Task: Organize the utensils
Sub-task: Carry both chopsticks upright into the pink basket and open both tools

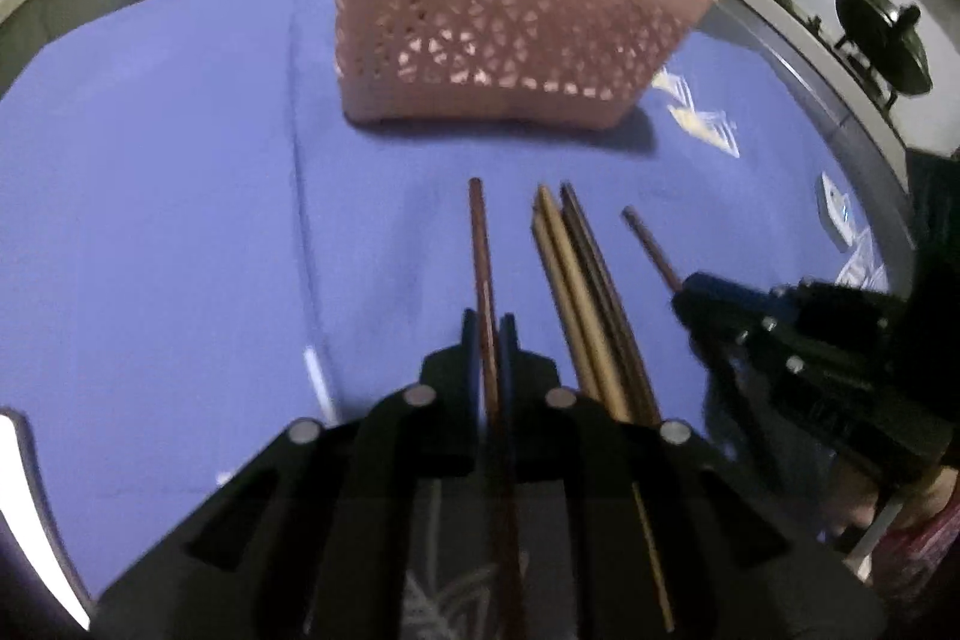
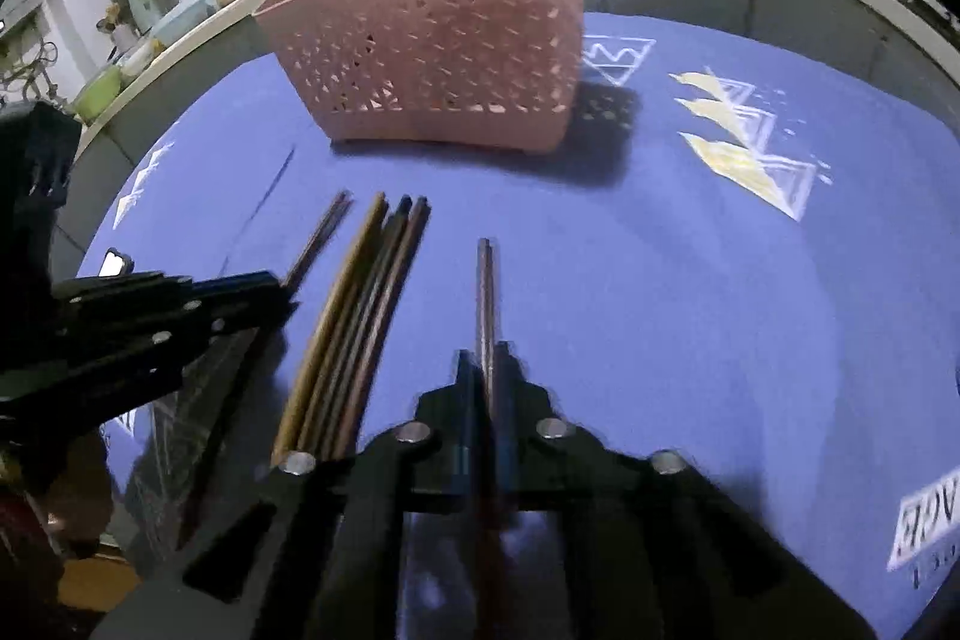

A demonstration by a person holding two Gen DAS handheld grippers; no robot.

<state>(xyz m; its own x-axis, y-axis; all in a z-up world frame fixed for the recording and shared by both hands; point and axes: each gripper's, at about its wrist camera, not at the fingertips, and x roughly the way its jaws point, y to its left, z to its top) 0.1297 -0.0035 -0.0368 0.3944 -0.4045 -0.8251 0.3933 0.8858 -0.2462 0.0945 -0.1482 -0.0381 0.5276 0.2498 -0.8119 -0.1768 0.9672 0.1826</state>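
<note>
My left tongs [image 1: 489, 334] are clamped on one reddish-brown chopstick [image 1: 480, 244]; my right tongs [image 2: 489, 364] are clamped on another chopstick [image 2: 485, 280]. Each stick projects forward past the fingertips, pointing toward the holder. Between the two tongs, the remaining chopsticks [image 2: 354, 316] lie bundled on the blue cloth [image 2: 660, 310] covering the worktop. Beyond them stands the pink perforated holder [image 2: 432, 52] — upright, with one stick already leaning inside. Step in hand, as I judge it: transfer to the holder. The next move calls for lifting each stick clear, tipping it toward vertical, then lowering it into the holder's open top — one side at a time to avoid collision.
</note>
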